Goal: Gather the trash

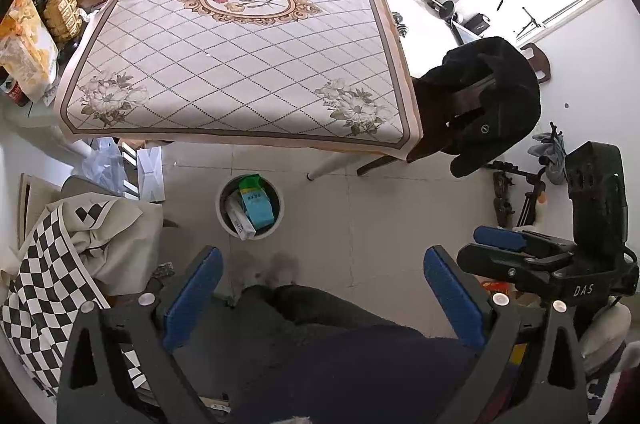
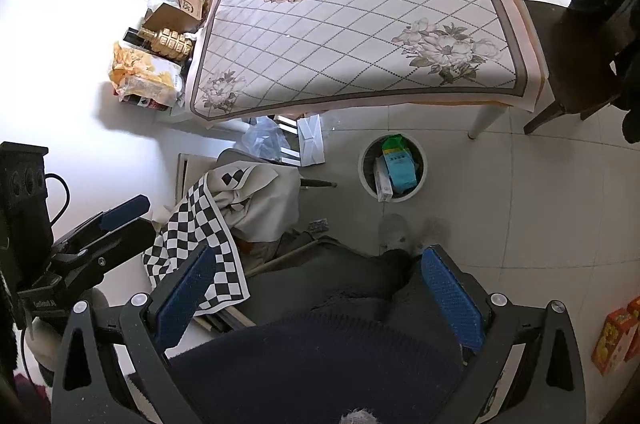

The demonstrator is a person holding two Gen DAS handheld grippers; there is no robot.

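Observation:
A round white trash bin stands on the tiled floor in front of the table; it also shows in the right wrist view. It holds a light blue packet, a green packet and a white box. My left gripper is open and empty, held over my lap, short of the bin. My right gripper is open and empty too, also over my lap. The right gripper appears at the right of the left wrist view.
A table with a diamond-patterned floral cloth stands beyond the bin. A chair draped with a black coat is at its right. A checkered cloth over a chair is at left. Boxes, snack bags and a gold bottle sit left of the table.

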